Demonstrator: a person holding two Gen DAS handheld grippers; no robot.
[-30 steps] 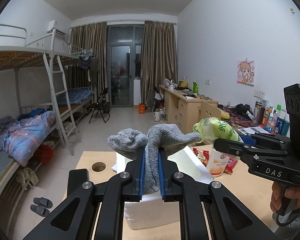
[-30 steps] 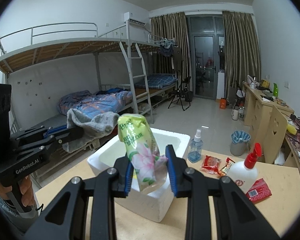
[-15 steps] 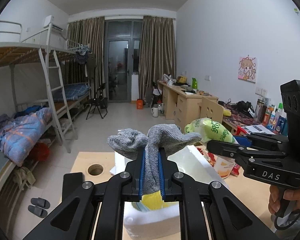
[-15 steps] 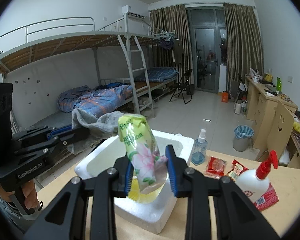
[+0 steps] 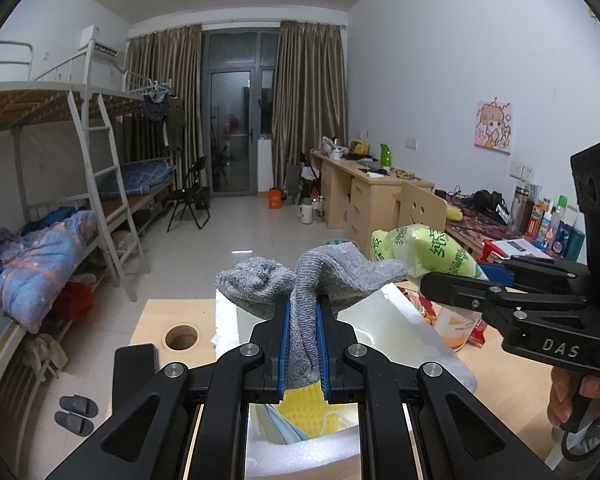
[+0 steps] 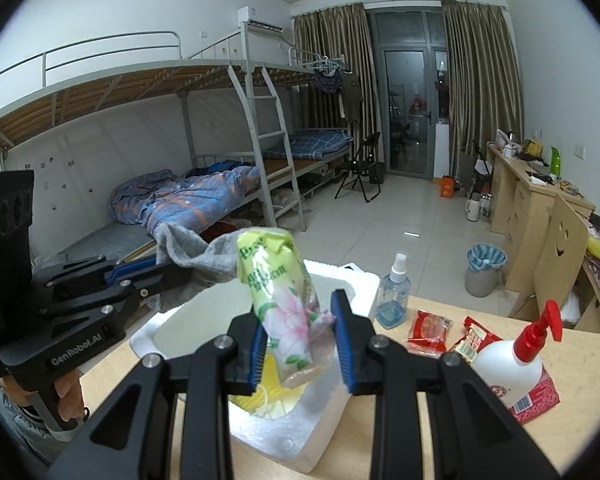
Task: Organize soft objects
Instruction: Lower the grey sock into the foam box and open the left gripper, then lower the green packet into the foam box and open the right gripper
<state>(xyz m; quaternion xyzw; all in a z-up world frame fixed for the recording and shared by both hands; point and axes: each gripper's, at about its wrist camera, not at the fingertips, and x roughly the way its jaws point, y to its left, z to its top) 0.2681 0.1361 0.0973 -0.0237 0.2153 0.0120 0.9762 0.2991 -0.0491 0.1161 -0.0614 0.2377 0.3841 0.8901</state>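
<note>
The left claw (image 5: 303,344) is clenched on a grey sock (image 5: 320,280), whose two ends flop out to either side above the blue pads. The sock hangs over a white foam box (image 5: 416,332) that sits on the wooden surface (image 5: 156,316). Low in the box lie a yellow knitted cloth (image 5: 306,404) and a pale blue face mask (image 5: 280,426).

The right claw (image 6: 300,340) grasps a soft green tissue pack (image 6: 278,280) with a pink flower print; the pack stands tilted between the pads, above the near right corner of the same box (image 6: 324,408). In the right wrist view the left claw (image 6: 168,276) and its sock (image 6: 196,254) reach in from the left, and the sock touches the top of the pack.

Right of the box on the surface stand a clear spray bottle (image 6: 394,298), two red snack packets (image 6: 428,330) and a white pump bottle (image 6: 512,364) with a red head. A hand (image 5: 572,396) grips the right claw's handle at the far right of the left wrist view.
</note>
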